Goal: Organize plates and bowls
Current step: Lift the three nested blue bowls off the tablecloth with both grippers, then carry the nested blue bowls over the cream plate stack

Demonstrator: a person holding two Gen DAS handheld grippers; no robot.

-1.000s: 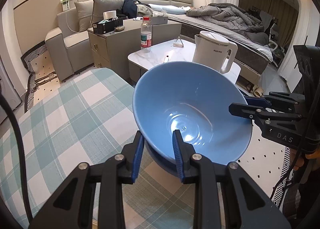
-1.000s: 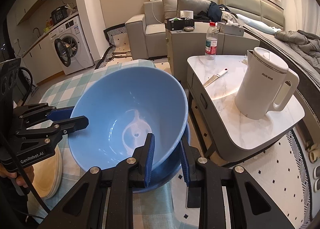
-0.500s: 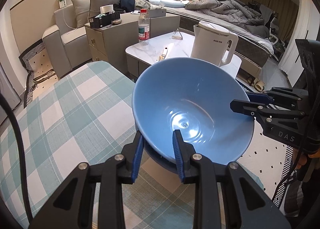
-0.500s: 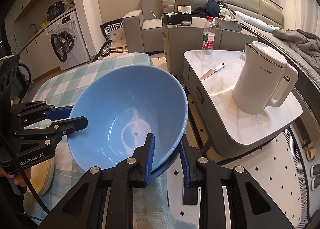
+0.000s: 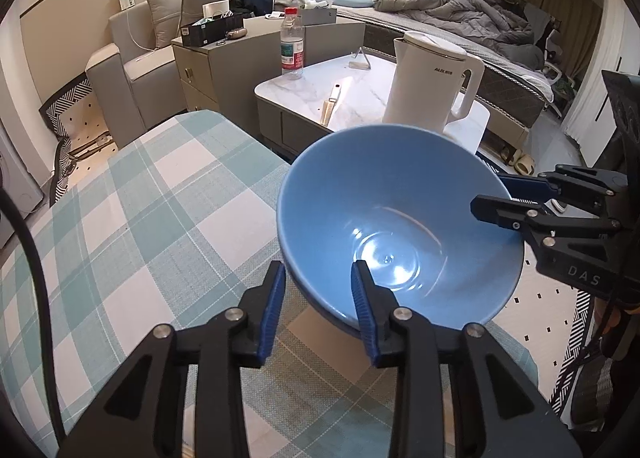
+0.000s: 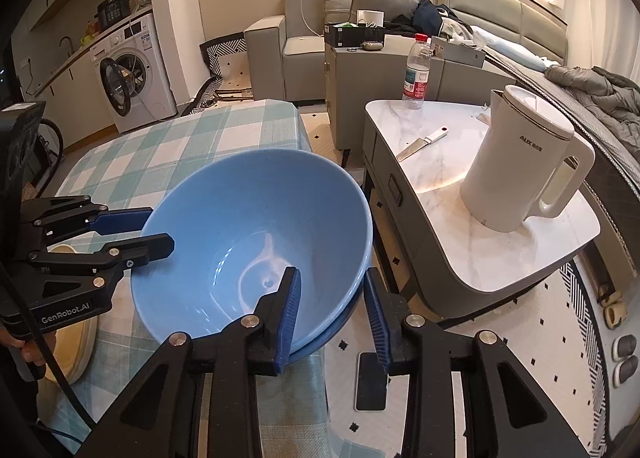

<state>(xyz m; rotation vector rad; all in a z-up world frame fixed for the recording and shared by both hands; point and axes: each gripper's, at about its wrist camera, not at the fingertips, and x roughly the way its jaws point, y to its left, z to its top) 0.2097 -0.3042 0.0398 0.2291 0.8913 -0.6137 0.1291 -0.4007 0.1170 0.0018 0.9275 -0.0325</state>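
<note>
Blue bowl point(image 5: 400, 225): tilted, mouth facing up, above the checked bench point(image 5: 132, 225) edge. Left hand-held gripper point(image 5: 318, 298) and right hand-held gripper point(image 6: 332, 310) each straddle opposite rims, partly closed. Right view alone shows a wooden plate point(image 6: 74, 342).

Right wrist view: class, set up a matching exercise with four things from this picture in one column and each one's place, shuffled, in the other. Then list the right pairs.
Things:
1. Bowl
2. Kettle
3. Knife
4. Phone

Places:
A. lying flat on the marble table
B. on the floor
C. held at its rim by the left gripper and right gripper
D. standing upright on the marble table

Pairs: 1-C, 2-D, 3-A, 4-B
</note>
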